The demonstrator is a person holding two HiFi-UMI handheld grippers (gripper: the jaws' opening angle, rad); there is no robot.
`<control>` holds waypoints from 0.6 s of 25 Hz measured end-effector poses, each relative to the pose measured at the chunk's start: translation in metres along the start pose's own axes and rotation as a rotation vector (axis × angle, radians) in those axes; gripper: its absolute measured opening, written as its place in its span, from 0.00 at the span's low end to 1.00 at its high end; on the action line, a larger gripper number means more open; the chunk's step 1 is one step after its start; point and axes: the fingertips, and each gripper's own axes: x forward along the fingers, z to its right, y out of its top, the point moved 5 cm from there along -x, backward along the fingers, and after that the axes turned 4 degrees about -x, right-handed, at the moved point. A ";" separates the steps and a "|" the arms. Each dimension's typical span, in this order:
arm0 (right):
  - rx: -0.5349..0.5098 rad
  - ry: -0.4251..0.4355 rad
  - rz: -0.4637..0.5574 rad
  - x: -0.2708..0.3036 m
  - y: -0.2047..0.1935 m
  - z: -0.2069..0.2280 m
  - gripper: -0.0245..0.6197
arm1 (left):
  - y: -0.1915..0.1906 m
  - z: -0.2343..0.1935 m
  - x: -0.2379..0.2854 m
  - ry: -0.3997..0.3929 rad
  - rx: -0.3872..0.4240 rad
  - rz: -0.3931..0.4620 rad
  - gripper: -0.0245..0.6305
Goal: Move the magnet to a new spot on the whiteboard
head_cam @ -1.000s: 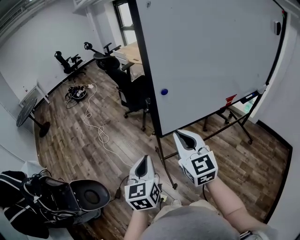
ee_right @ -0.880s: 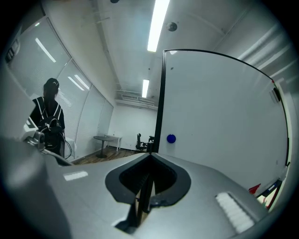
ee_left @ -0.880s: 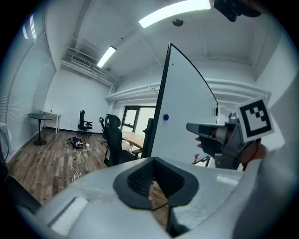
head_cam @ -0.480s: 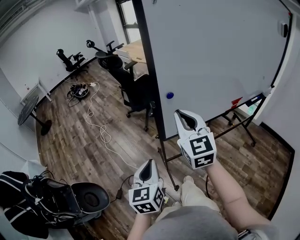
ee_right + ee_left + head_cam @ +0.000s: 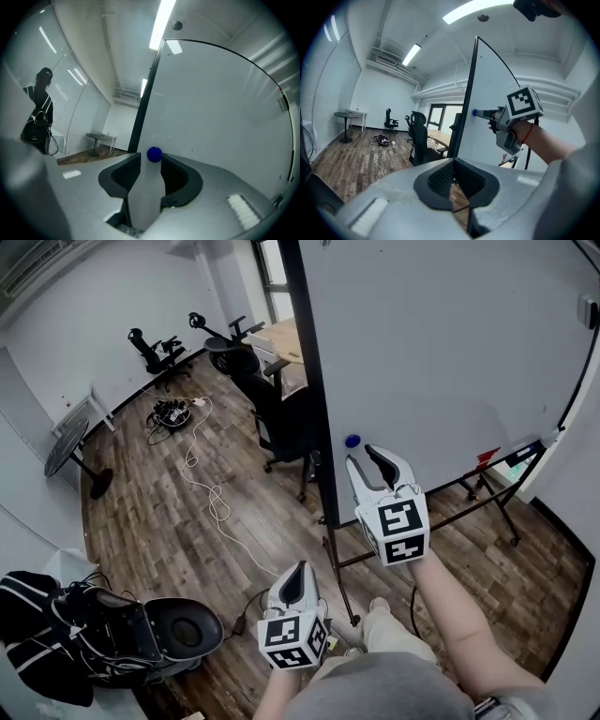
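Left hand-held gripper held low, close to the body, pointing up and away; its own view shows the jaws pressed together with nothing between them. Right hand-held gripper raised further out, at the whiteboard's lower left area. Its jaws are opening, spread, pads not pressing on anything. Blue magnet sits on the board face, right at the jaw tips; in the right gripper view the magnet shows between the two tips, whether touching either cannot be told. Beyond the board's dark left edge: black chair, white cable on the wood floor, more chairs by the far wall.
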 end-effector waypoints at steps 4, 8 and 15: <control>-0.013 -0.008 -0.007 0.011 0.000 0.003 0.25 | 0.001 -0.005 0.001 0.022 -0.007 0.004 0.04; -0.020 -0.014 -0.005 0.019 -0.001 0.005 0.25 | 0.002 -0.014 0.002 0.053 -0.014 0.010 0.04; -0.043 -0.045 -0.002 0.023 0.002 0.002 0.23 | 0.004 -0.028 -0.002 0.084 -0.030 0.014 0.04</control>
